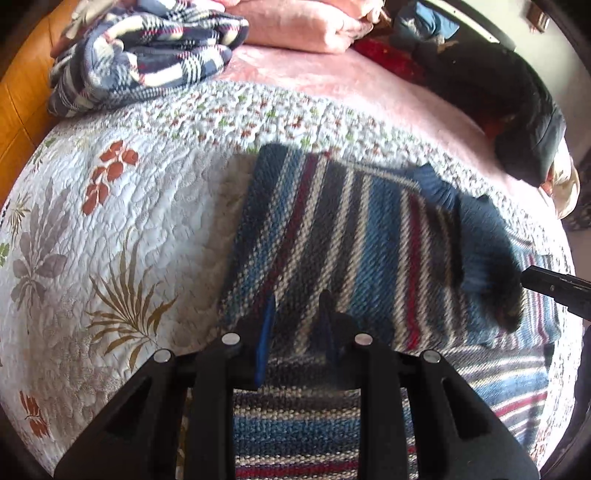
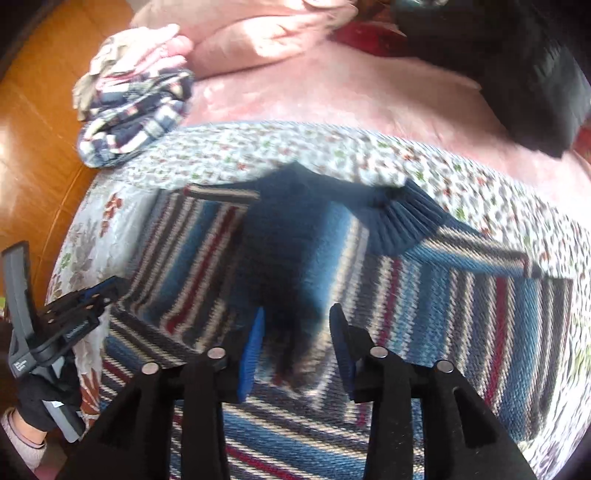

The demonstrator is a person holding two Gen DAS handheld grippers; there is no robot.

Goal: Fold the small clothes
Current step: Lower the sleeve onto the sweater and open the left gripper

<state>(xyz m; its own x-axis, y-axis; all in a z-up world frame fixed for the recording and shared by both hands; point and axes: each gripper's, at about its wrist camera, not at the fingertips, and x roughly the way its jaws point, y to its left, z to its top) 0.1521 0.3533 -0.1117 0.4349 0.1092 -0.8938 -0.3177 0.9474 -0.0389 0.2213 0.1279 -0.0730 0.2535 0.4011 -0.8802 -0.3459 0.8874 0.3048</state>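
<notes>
One striped knitted sweater (image 1: 332,229) in blue, grey, white and dark red lies on one white quilted floral bedspread (image 1: 110,221). One folded navy, white and red plaid fleece blanket (image 1: 147,55) sits at the far end beside one pink plush pillow (image 1: 306,29). One dark heap of clothing (image 1: 498,103) is at the far right. Two black grippers with blue finger pads show: the left gripper (image 1: 295,325) and the right gripper (image 2: 295,343). One gloved hand (image 2: 40,402)
</notes>
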